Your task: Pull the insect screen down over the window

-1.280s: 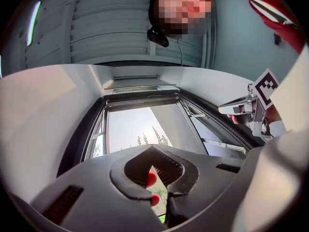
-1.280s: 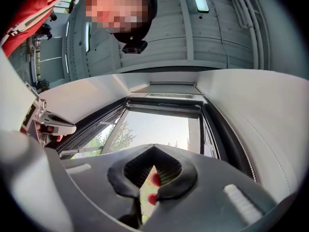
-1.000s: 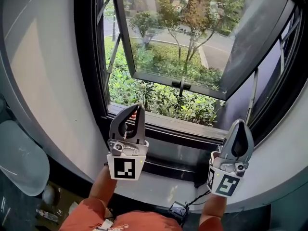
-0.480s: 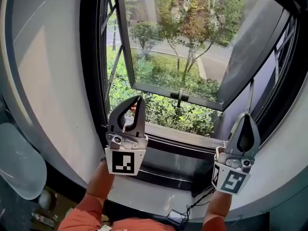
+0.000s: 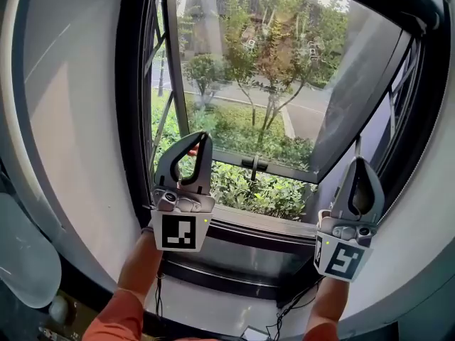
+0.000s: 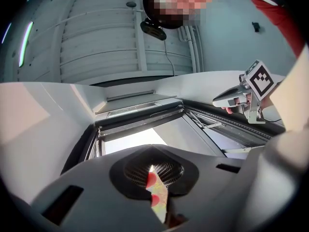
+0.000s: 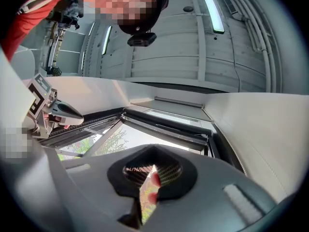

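The dark-framed window (image 5: 138, 119) stands with its glass sash (image 5: 249, 77) swung outward over trees and shrubs. A dark bar (image 6: 140, 119) runs along the top of the opening and shows again as the bar (image 7: 169, 125) in the right gripper view; I see no screen mesh drawn over the opening. My left gripper (image 5: 198, 138) points up in front of the lower left of the opening, shut and empty. My right gripper (image 5: 360, 162) is raised at the lower right by the frame, also shut and empty. Neither gripper touches the window.
White wall reveals flank the opening on both sides. The sash handle (image 5: 254, 165) sits at the bottom rail, above the dark sill (image 5: 263, 226). A cable (image 5: 284, 317) hangs below the sill. A pale rounded object (image 5: 21, 251) sits low left.
Both grippers have risen in front of the window, still shut, and the head view has tilted up so more of the sash and treetops shows.
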